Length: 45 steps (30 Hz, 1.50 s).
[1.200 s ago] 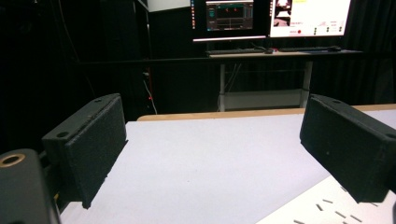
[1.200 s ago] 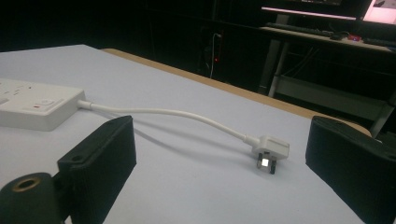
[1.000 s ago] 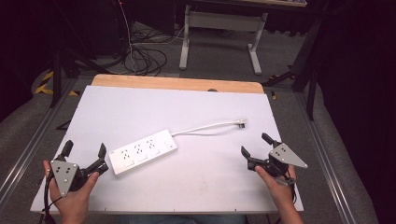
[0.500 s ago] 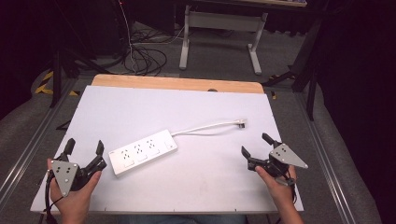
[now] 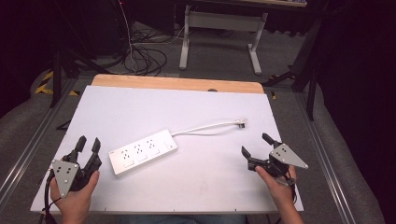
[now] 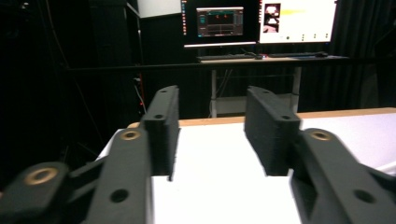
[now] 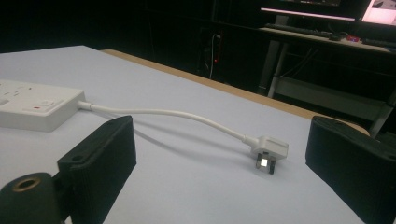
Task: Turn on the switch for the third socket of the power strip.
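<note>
Both are empty: left hand-held gripper (image 5: 88, 143) sits partly open by the worktop's (image 5: 196, 107) near-left corner, right hand-held gripper (image 5: 256, 145) spread wide near the plug (image 5: 241, 122), hands low.

The counter (image 5: 196, 112) is pale white-grey on top, with a light wood strip along its far edge. The power strip (image 5: 143, 151) is white, as are its cable (image 5: 205, 127) and plug (image 7: 270, 148); a small red mark, perhaps a switch, shows on the strip's near end in the right gripper view. The left tool (image 5: 88, 145) and right tool (image 5: 256, 145) are black, each carrying a grey plate, with brass-coloured pivots. The floor (image 5: 28, 121) is grey, with yellow-black striped tape at the left.
</note>
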{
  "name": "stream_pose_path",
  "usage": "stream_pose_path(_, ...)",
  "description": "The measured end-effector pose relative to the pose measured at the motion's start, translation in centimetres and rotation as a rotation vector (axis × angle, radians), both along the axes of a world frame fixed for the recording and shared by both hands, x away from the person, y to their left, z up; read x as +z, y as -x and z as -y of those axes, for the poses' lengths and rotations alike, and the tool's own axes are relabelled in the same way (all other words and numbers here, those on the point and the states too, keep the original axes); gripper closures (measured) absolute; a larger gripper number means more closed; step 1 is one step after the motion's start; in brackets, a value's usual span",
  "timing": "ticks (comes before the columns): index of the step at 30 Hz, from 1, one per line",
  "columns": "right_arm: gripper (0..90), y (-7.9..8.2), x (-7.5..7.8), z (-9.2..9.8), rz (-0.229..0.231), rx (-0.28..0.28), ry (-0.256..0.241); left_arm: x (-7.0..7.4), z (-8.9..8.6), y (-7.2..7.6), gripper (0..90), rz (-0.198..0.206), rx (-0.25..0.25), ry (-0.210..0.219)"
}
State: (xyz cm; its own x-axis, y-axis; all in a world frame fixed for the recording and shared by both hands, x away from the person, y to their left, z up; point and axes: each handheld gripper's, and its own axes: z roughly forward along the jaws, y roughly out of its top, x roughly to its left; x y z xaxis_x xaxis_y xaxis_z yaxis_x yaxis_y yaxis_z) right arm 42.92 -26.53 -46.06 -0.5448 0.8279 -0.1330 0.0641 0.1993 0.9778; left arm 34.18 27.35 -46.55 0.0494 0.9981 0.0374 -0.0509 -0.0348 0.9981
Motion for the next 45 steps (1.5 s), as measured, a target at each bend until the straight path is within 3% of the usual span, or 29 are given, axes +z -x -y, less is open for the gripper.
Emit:
stream_pose_path(18, 9.1, 0.12, -0.04, 0.04, -0.003, -0.002, 0.001, 0.09, 0.17, -0.02, 85.4, -0.001, -0.026, -0.047)
stream_pose_path(26, 9.1, 0.13, -0.05, 0.07, -0.002, -0.003, -0.001, 0.12, 0.19, -0.04, 89.9, -0.005, -0.036, -0.055)
stream_pose_path(45, 9.1, 0.21, -0.03, 0.13, -0.002, -0.001, 0.001, 0.2, 0.72, -0.18, 90.0, -0.028, -0.086, -0.076)
